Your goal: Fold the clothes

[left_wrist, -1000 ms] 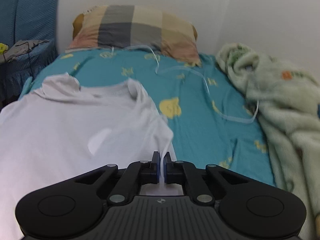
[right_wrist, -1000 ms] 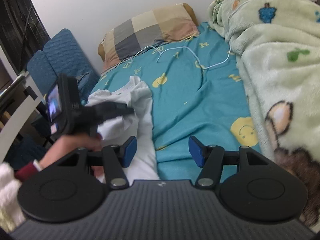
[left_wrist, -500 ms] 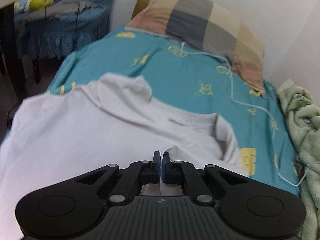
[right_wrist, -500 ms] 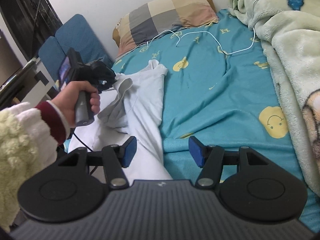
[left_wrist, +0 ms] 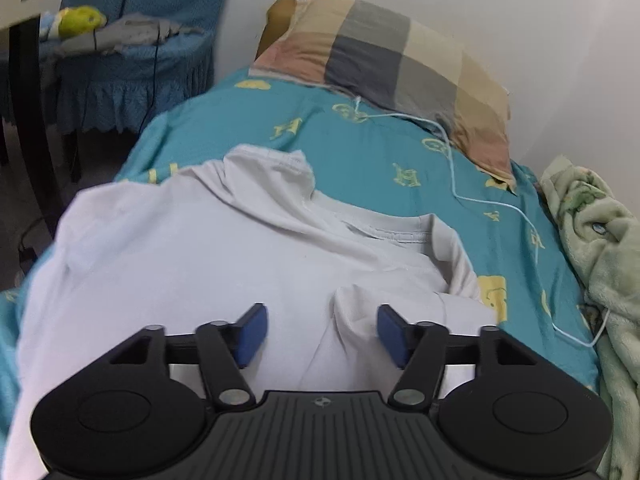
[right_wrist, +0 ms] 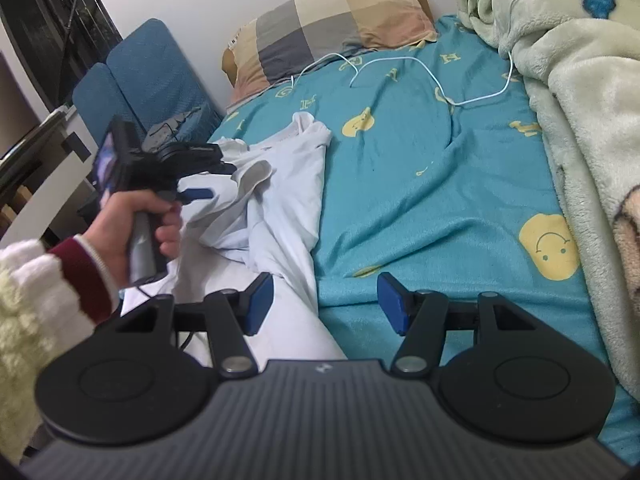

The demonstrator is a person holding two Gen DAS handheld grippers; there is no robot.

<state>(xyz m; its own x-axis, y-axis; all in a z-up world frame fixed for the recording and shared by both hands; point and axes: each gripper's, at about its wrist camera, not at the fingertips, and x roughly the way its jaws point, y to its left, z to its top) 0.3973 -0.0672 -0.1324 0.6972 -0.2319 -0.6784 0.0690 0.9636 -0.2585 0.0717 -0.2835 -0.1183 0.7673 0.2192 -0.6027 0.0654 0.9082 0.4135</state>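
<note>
A white T-shirt (left_wrist: 192,264) lies partly folded on the teal bedsheet (left_wrist: 380,160), its collar toward the pillow. My left gripper (left_wrist: 318,334) hovers just over it and its jaws are opening; a raised fold of the shirt stands between the blue pads, untouched by them. In the right wrist view the same shirt (right_wrist: 288,184) lies bunched at the bed's left side, and a hand holds the left gripper (right_wrist: 208,178) above it. My right gripper (right_wrist: 324,300) is open over the shirt's lower edge, with nothing pressed between its pads.
A checked pillow (right_wrist: 332,16) lies at the bed's head, with a white cable (right_wrist: 432,76) trailing over the sheet. A green fleece blanket (right_wrist: 580,92) is heaped along the right side. A blue chair (left_wrist: 132,60) with clutter stands left of the bed.
My left gripper carried a pinch of the shirt leftward across the garment, then opened and let the fabric drop. The right gripper stayed open and barely shifted.
</note>
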